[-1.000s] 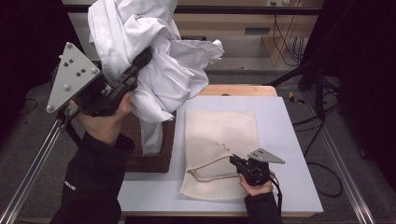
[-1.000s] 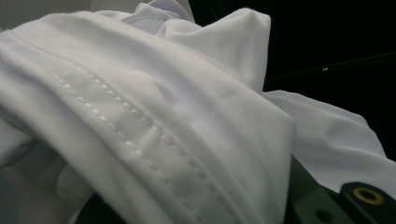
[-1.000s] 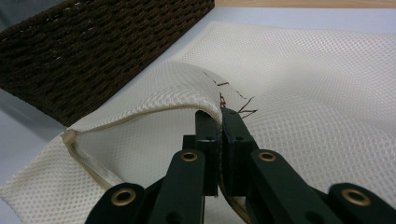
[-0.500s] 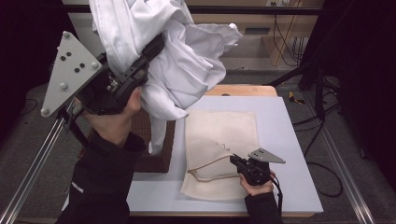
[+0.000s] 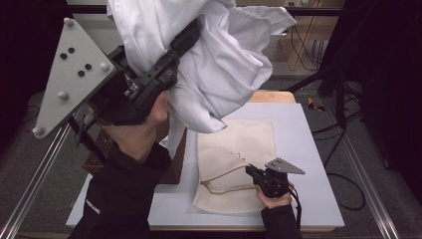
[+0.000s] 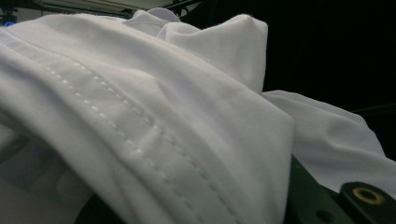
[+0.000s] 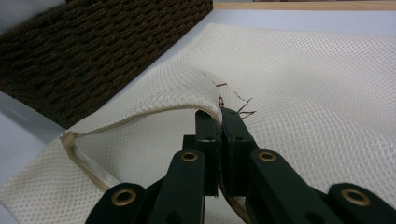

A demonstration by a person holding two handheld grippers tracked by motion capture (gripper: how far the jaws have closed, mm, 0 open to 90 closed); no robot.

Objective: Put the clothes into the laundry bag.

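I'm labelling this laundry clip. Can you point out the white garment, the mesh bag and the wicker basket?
white garment (image 5: 224,74), high view, on the bunched cloth hanging from the raised gripper.
mesh bag (image 7: 327,93), right gripper view, on its flat netted top side.
wicker basket (image 7: 102,42), right gripper view, on its woven wall.

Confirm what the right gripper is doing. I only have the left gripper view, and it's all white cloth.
Observer: The right gripper is shut on the upper rim of a cream mesh laundry bag, holding its mouth open.
Operator: Where's the bag?
Observer: Flat on the white table, beside a dark brown woven basket.
Operator: And my cloth?
Observer: The white fabric garment hangs bunched from the left gripper, high above basket and bag.
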